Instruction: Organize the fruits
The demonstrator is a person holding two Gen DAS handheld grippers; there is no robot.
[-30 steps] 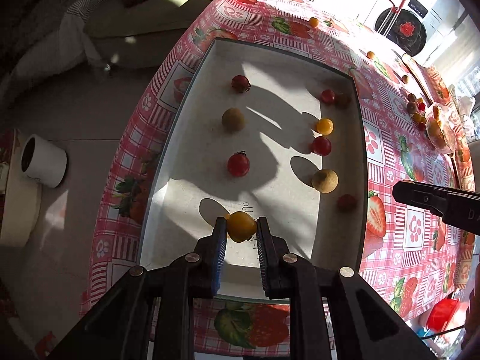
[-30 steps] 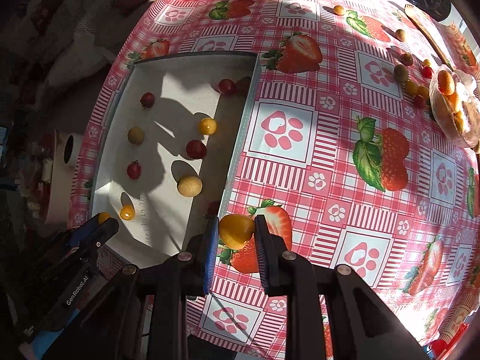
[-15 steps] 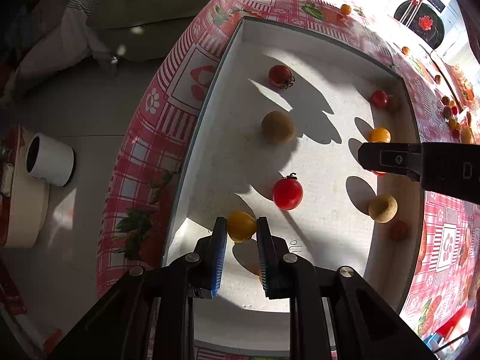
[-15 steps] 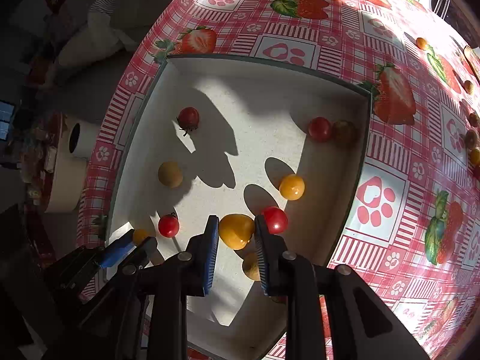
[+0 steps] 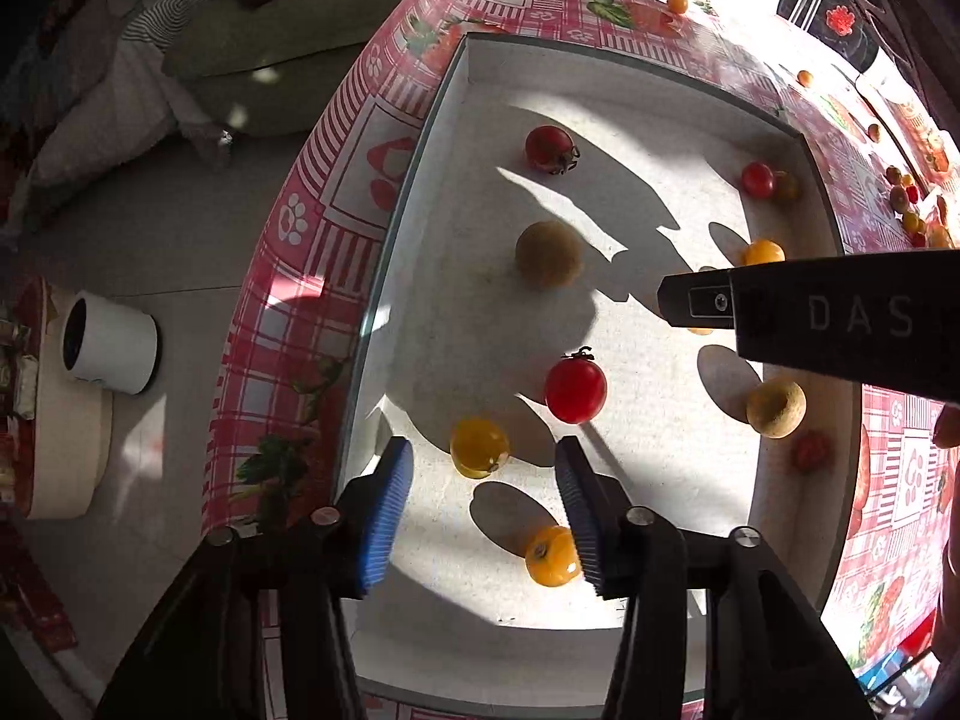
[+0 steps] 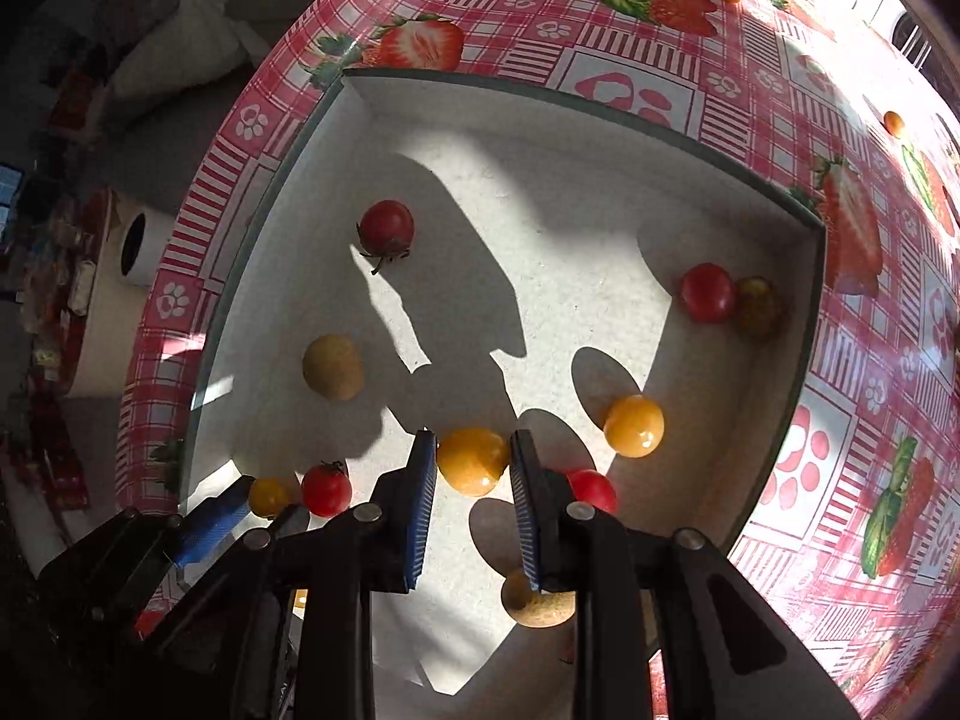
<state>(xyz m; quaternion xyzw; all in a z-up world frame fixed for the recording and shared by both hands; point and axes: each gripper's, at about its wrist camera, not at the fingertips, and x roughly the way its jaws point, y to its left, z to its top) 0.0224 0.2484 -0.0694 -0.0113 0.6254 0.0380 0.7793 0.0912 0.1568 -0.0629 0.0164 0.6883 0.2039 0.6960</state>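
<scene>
A white tray (image 5: 414,192) on the table holds several red, yellow and tan fruits. My left gripper (image 5: 485,483) is open above the tray's near left part, and a yellow tomato (image 5: 479,447) lies loose between its fingers. A red tomato (image 5: 575,390) and another yellow tomato (image 5: 552,547) lie close by. My right gripper (image 6: 471,462) is shut on a yellow tomato (image 6: 471,461) and holds it over the middle of the tray (image 6: 282,162). The right gripper also shows in the left wrist view (image 5: 678,303).
A strawberry-print tablecloth (image 6: 660,78) covers the table, with more small fruits at its far side (image 5: 903,204). A white cylinder (image 5: 111,342) stands on the floor to the left. The table edge runs close along the tray's left side.
My left gripper has opened and let its yellow tomato down onto the tray. My right gripper has carried its yellow tomato from over the tablecloth to over the tray.
</scene>
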